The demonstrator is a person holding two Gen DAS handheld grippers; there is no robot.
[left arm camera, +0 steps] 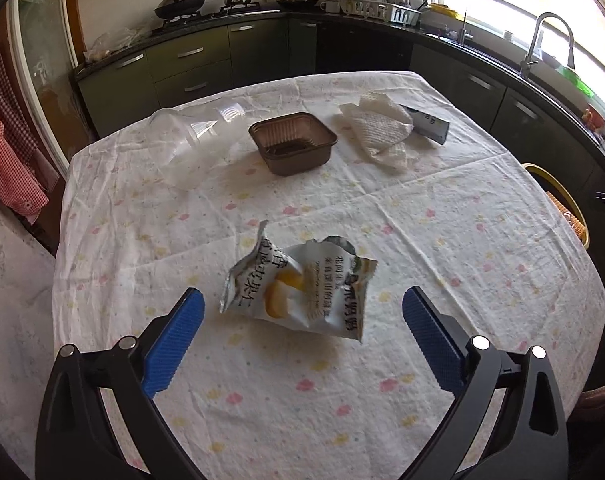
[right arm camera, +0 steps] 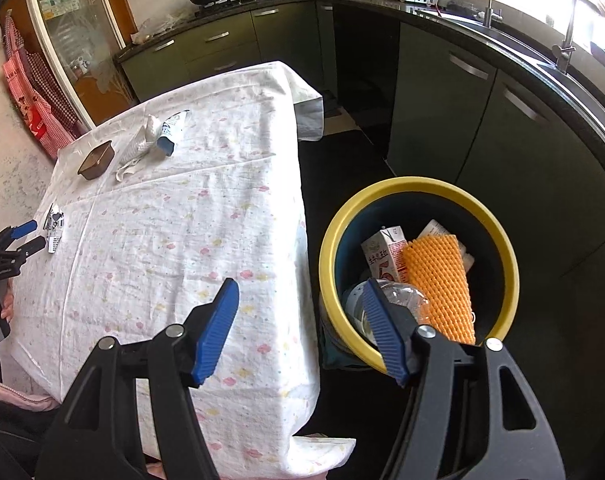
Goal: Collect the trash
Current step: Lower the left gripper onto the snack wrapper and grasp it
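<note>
Crumpled foil catches the eye first: a torn snack wrapper (left arm camera: pixel 302 288) lies on the near part of the flowered tablecloth (left arm camera: pixel 442 240), just beyond the left gripper (left arm camera: pixel 302 316), whose blue pads (left arm camera: pixel 174 340) stand spread wide on either side of it, touching nothing; farther across the cloth sits a brown plastic tray (left arm camera: pixel 293 142), with a clear plastic cup (left arm camera: pixel 182 140) lying on its side to the left of it and a wad of white paper towel (left arm camera: pixel 382 132) to the right, resting against a small blue-and-white carton (left arm camera: pixel 430 122). Over at the right edge of the table the right gripper (right arm camera: pixel 300 328) hangs with its fingers parted and nothing between them, one finger over the cloth and the other over the rim of a yellow-rimmed bin (right arm camera: pixel 418 186) standing on the dark floor just beside the table; inside the bin lie a drink carton (right arm camera: pixel 382 254), an orange foam net (right arm camera: pixel 438 280) and a clear plastic bottle (right arm camera: pixel 398 298). Along the far wall runs a dark counter (left arm camera: pixel 262 14) with pans and a dish rack (left arm camera: pixel 378 8).
</note>
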